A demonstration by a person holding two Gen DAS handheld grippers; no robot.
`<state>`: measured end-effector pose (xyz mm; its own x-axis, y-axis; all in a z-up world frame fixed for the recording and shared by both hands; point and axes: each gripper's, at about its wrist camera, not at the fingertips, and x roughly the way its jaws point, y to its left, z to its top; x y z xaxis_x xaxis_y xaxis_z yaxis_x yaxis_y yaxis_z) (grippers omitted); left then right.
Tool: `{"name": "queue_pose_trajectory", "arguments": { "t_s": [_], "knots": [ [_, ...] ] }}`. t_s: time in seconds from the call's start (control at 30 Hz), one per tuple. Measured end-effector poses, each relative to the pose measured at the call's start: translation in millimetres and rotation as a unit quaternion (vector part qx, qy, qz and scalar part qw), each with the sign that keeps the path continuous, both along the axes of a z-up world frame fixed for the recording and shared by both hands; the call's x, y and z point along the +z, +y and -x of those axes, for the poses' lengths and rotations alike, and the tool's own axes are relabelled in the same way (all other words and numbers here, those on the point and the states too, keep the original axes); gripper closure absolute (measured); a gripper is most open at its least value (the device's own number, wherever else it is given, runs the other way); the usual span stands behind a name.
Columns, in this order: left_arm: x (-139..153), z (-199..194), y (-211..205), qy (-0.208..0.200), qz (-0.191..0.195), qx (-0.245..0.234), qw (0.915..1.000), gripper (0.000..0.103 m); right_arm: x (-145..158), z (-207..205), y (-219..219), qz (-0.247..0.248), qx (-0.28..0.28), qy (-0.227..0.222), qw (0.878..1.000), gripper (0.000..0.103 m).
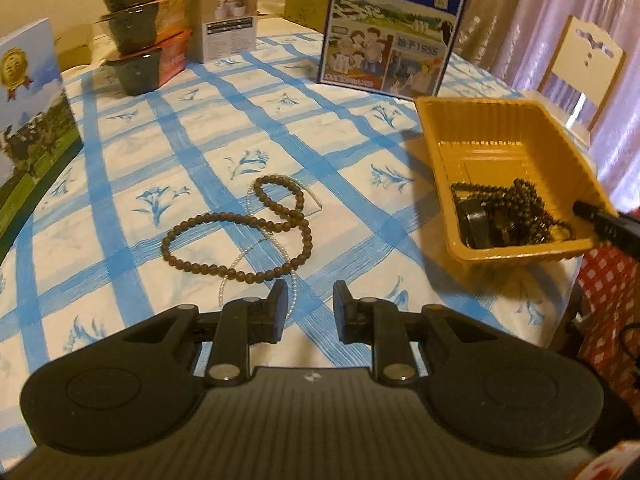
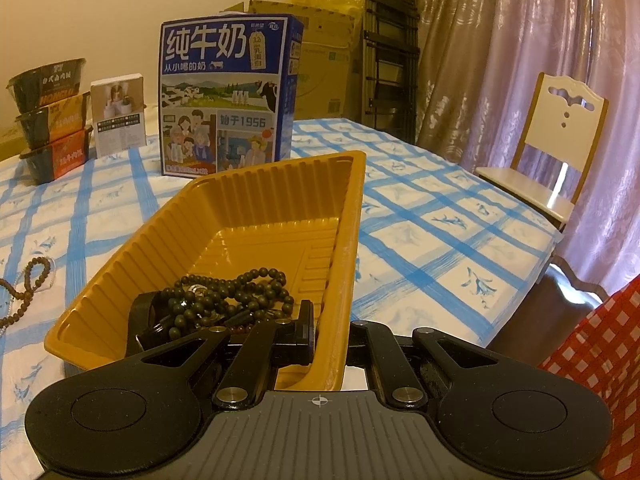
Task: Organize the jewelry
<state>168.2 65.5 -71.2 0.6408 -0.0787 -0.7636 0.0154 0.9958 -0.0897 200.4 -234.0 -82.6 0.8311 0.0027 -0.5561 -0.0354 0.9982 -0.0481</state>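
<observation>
A brown bead necklace (image 1: 236, 232) lies looped on the blue-checked tablecloth, with a thin clear bead strand (image 1: 256, 248) under it. My left gripper (image 1: 310, 308) is open and empty, just short of both strands. A yellow plastic tray (image 1: 472, 128) to the right holds dark bead strings (image 1: 516, 208) and a black band. My right gripper (image 2: 330, 330) is shut on the tray's near right wall (image 2: 340, 304), one finger inside, one outside. The dark beads (image 2: 232, 296) lie just left of the inner finger.
A blue milk carton box (image 1: 392, 24) stands at the back of the table. Stacked instant-noodle bowls (image 1: 140, 28) and a small white box (image 1: 228, 24) stand at back left. Another box (image 1: 28, 120) stands at the left edge. A white chair (image 2: 556, 136) stands at the right.
</observation>
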Motion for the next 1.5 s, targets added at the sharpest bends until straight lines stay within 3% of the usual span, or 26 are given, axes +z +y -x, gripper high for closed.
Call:
{"name": "queue_pose_trajectory", "arguments": {
  "t_s": [0.47, 0.77, 0.97, 1.2, 1.5],
  "knots": [
    [-39, -61, -13, 0.013, -0.039, -0.053, 0.9977, 0.082, 0, -1, 0, 0.001, 0.000, 0.000, 1.000, 0.096],
    [-55, -91, -9, 0.030, -0.035, -0.046, 0.9979, 0.083, 0, -1, 0, 0.001, 0.000, 0.001, 1.000, 0.096],
    [-58, -94, -6, 0.031, -0.026, -0.038, 0.9985, 0.084, -1, 0, 0, 0.001, 0.000, 0.001, 1.000, 0.096],
    [-59, -94, -5, 0.030, -0.025, -0.034, 0.9987, 0.096, -1, 0, 0, 0.000, -0.001, 0.002, 1.000, 0.096],
    [-56, -91, -5, 0.028, -0.022, -0.032, 0.9989, 0.098, -1, -1, 0, 0.001, -0.001, 0.002, 1.000, 0.096]
  ]
}}
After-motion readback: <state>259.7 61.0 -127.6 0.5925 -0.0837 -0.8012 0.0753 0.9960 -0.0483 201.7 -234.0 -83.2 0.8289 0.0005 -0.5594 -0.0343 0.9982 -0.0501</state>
